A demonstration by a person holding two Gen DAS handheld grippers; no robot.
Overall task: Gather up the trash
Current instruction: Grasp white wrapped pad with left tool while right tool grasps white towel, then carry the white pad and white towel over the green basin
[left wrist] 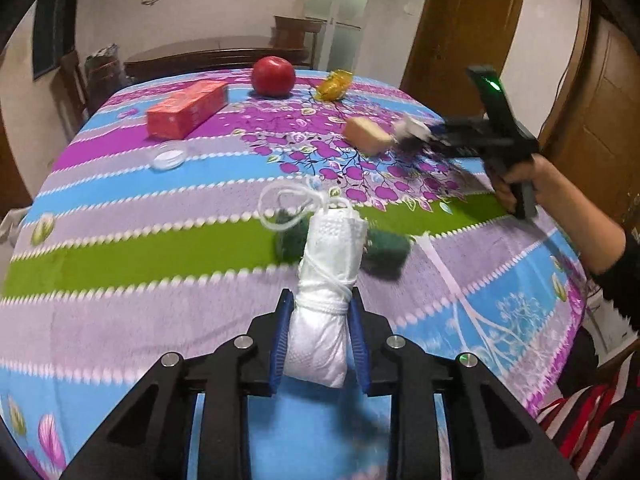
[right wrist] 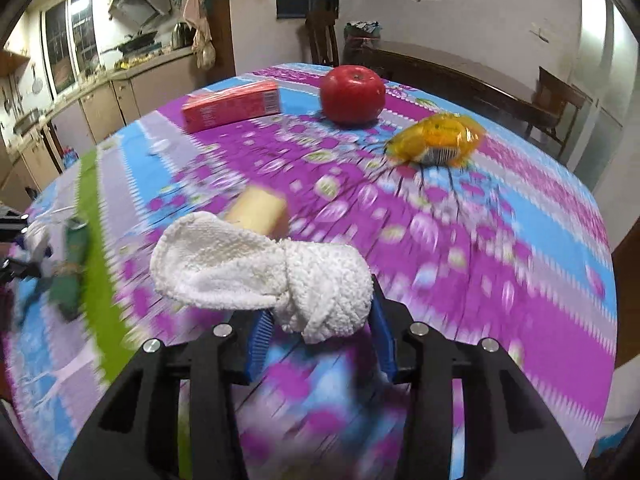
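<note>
Beyond the red apple (right wrist: 352, 94) on the table (left wrist: 120, 256), a chair; nearer, each claw grips something white: left claw (left wrist: 320, 340) a string-tied bundle (left wrist: 326, 312), right claw (right wrist: 320, 332) seemingly a crumpled tissue (right wrist: 260, 272).

Black tool (left wrist: 320, 332), blue pads (left wrist: 280, 340), black sleeve (left wrist: 632, 268)

Bench cloth (left wrist: 120, 248): stripes of lilac, blue, magenta and green, with purple blossom print and white zigzag edging; apple (left wrist: 273, 77) red; box (left wrist: 186, 109) red-orange; wrapper (right wrist: 436, 140) yellow; block (left wrist: 366, 135) tan; both tissue wads (left wrist: 328, 280) (right wrist: 260, 268) white, dimpled; pads (left wrist: 280, 332) blue on black jaws.
</note>
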